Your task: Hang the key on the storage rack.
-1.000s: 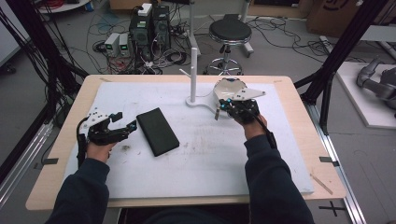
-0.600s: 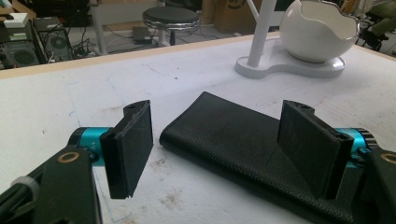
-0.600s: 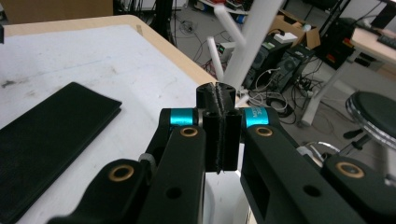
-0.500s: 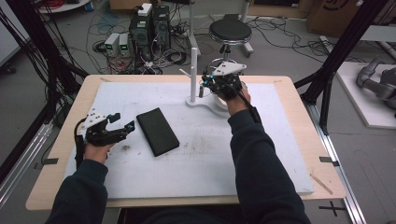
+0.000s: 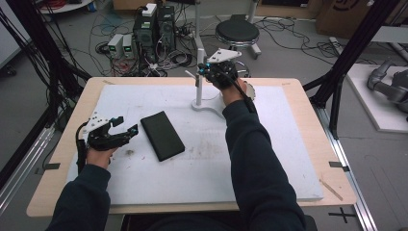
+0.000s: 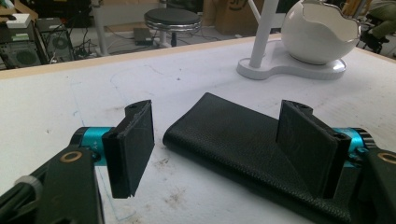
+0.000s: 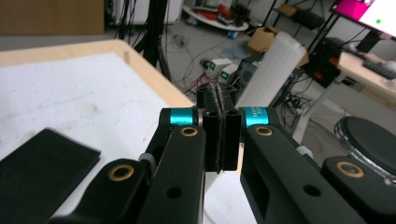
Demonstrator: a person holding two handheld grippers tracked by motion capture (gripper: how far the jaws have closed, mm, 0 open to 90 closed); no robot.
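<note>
A black leather case (image 5: 162,135) lies flat on the white mat (image 5: 288,144), left of centre. My left gripper (image 5: 126,124) rests on the mat just left of it, open; in the left gripper view the case (image 6: 233,135) lies between and beyond the wide-apart jaws of that gripper (image 6: 218,112), untouched by the pads. My right gripper (image 5: 201,72) is raised at the far side, beside the upright post of the white stand (image 5: 204,106). Its pads press flat together with nothing visible between them (image 7: 219,100). The white bowl (image 6: 320,35) sits on the stand's base.
The stand's post (image 7: 275,74) rises just behind the right jaws. Beyond the table's far edge are a round stool (image 5: 236,31), computer boxes (image 5: 154,24) and loose cables on the floor. Black frame legs stand at both sides of the table.
My right hand has lifted from beside the white bowl and moved left and up to the stand's post, jaws still shut. The left hand and the case have stayed put.
</note>
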